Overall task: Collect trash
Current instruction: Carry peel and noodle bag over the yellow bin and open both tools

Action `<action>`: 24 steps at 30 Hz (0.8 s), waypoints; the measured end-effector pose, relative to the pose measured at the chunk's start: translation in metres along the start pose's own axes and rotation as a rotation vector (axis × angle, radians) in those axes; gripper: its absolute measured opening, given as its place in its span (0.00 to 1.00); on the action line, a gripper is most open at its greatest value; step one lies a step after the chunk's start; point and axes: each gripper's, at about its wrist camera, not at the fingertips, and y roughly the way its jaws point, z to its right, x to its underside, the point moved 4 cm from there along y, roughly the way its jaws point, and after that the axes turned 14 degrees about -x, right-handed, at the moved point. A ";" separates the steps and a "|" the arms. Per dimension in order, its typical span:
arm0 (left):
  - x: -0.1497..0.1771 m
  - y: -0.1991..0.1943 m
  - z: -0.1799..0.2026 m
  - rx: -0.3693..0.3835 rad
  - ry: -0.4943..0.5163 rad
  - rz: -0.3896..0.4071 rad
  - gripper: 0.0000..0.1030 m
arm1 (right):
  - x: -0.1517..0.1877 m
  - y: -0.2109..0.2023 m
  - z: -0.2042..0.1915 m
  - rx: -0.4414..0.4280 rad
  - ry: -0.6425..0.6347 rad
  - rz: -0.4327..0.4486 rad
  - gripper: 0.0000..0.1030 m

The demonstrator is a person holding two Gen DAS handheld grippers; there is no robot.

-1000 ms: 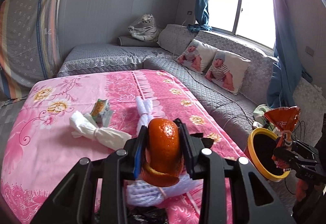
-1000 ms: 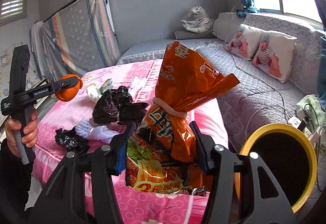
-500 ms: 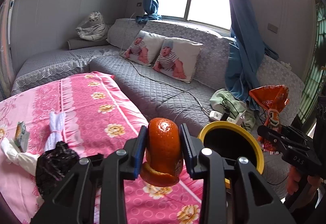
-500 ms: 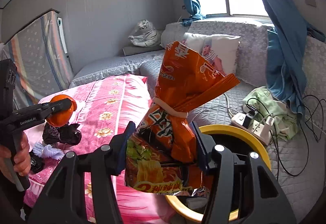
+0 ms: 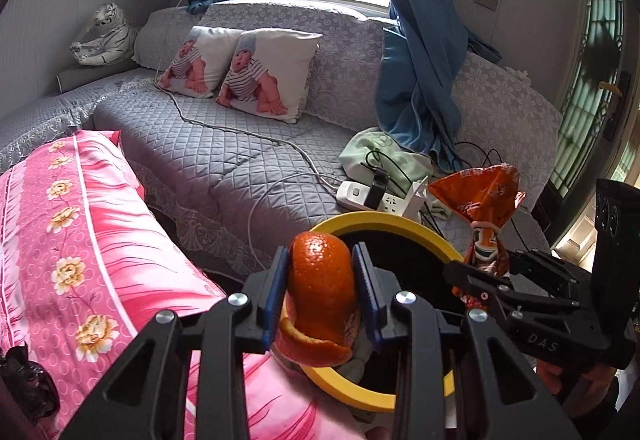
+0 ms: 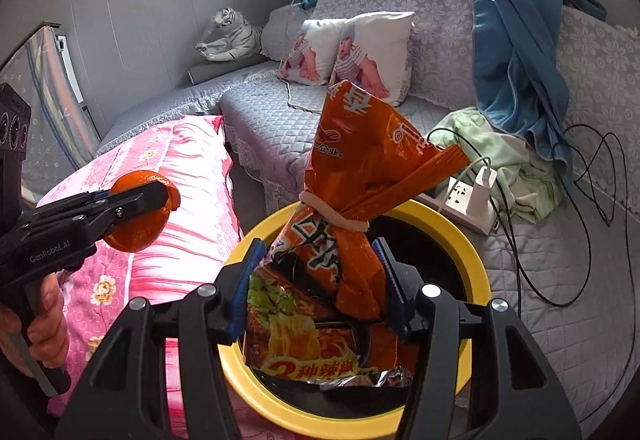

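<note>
- The left tongs [image 5: 322, 288] are closed on the orange peel [image 5: 322, 292], blue pads pressing its two sides, and hold it at the near edge of the yellow-rimmed bin [image 5: 384, 220], just over the rim on the pink-bed side.
- The right tongs [image 6: 316, 280] are clamped on the noodle packet [image 6: 352, 224] below its white tie, holding it upright directly above the bin's dark mouth.
- Judged by its curl and the loose flap hanging under it, the peel is light, springy and a bit slick; a grip across the domed middle, as now, looks safest, since the ragged lower edge could tear.
- The packet looks like thin crinkly foil, light but bulky and slippery; the bunched neck by the tie is the firmest place to hold, the flared top the weakest.
- Both pieces seem ready to drop; the packet sits well within the rim, while the peel looks closer to the edge and may need a little more reach over the bin.
- A black crumpled bag [image 5: 24, 388] lies on the pink bedspread [image 5: 80, 240], well away from the bin.
</note>
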 end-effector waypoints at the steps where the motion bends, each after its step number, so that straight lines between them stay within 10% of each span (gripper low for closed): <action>1: 0.001 0.008 0.004 0.002 0.005 -0.014 0.30 | 0.003 0.003 0.004 0.004 0.005 -0.010 0.50; 19: 0.010 0.053 0.039 0.047 0.019 -0.126 0.31 | 0.035 0.027 0.047 0.053 0.098 -0.101 0.55; 24: 0.001 0.041 0.039 0.020 0.012 -0.076 0.60 | 0.033 0.023 0.048 0.070 0.105 -0.087 0.64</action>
